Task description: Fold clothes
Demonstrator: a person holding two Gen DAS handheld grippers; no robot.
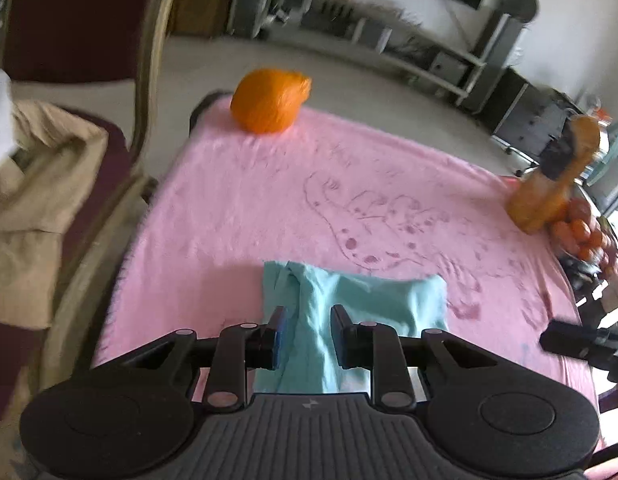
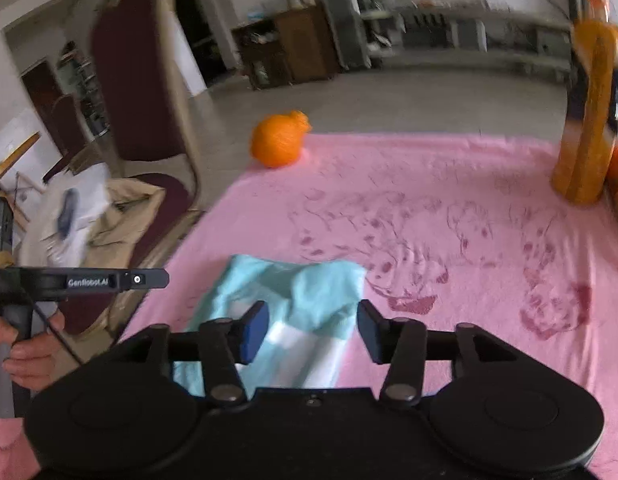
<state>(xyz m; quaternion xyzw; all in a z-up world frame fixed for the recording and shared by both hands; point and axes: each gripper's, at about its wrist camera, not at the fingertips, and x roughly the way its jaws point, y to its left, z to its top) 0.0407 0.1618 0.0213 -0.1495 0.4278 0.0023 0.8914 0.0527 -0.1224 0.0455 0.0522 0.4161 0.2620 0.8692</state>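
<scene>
A light teal garment (image 1: 369, 296) lies folded in a small rectangle on the pink blanket (image 1: 269, 200), near the front edge. My left gripper (image 1: 309, 334) hovers over its left part, blue pads apart, cloth showing in the gap below them and not pinched. In the right wrist view the same garment (image 2: 309, 284) lies under my right gripper (image 2: 313, 332), whose jaws stand wide with nothing pressed between them. A paler strip of the garment shows nearest that gripper. The body of the left gripper (image 2: 77, 280) and the hand (image 2: 25, 352) holding it are at the left.
An orange round bundle (image 1: 269, 100) sits at the blanket's far left corner. A tall orange bottle (image 1: 549, 196) and a pile of oranges (image 1: 581, 232) stand at the right edge. A dark red chair (image 2: 141, 80) with beige clothes (image 1: 41, 184) is beside the table on the left.
</scene>
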